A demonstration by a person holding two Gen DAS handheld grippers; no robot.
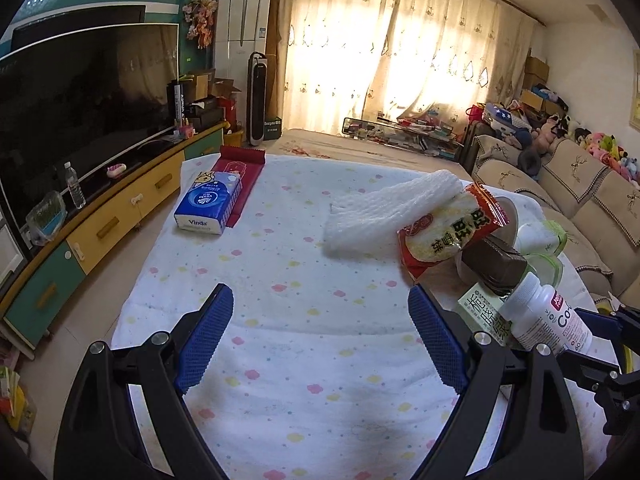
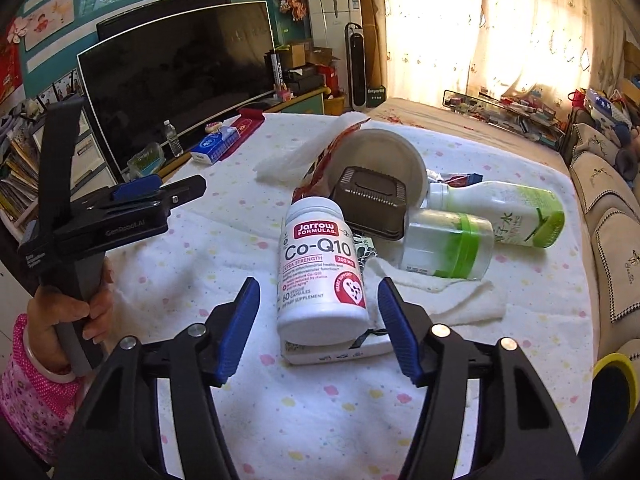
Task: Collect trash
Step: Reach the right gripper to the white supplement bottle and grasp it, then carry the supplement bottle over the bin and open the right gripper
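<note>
Backlit room, strong fisheye warp

We see daylight glaring through the curtains [image 1: 400, 52], blowing them out; the television [image 1: 80, 96] side stays dim, edges bend and darken, yet the middle is sharp.

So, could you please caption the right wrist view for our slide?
Open right gripper approaches white Co-Q10 supplement bottle atop cluttered trash pile.

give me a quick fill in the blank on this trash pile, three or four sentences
1. The white pill bottle has the big word ____ printed on its label.
2. The right gripper has its jaws ____, with the pill bottle lying between its fingertips.
3. The blue tissue pack lies partly on a ____ packet.
4. The left gripper holds ____ between its blue fingers.

Missing words: Co-Q10; open; red; nothing
</note>
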